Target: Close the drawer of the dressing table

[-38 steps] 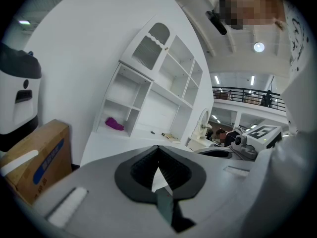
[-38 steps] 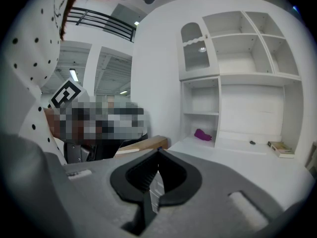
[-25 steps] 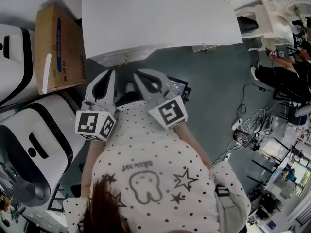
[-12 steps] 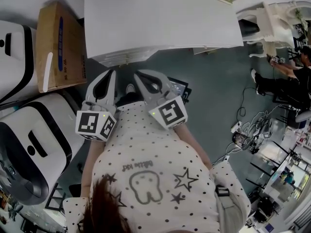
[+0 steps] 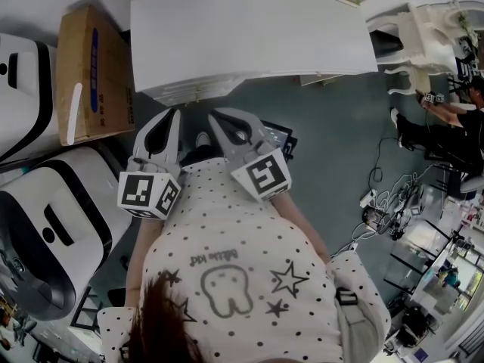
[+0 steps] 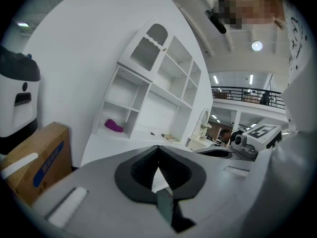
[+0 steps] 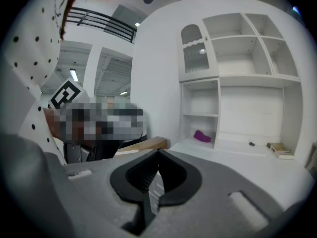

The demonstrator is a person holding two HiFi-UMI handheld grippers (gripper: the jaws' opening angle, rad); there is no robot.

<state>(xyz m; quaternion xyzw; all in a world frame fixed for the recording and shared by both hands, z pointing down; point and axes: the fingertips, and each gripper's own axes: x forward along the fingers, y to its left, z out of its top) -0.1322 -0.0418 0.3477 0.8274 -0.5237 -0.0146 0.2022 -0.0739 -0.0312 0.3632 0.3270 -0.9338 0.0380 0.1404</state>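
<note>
Little room separates left gripper [image 5: 171, 115], right gripper [image 5: 215, 116] from dressing table [image 5: 249, 32].

Head view looks down; gripper views share the dressing table [image 7: 247, 108].

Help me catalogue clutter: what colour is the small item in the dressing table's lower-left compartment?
Purple; the small item shows best in the right gripper view.

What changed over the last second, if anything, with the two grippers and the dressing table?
Nothing visibly changed. The left gripper and right gripper stay side by side in front of the person's chest, jaws shut and empty, short of the dressing table. The cardboard box beside it also kept its place.
</note>
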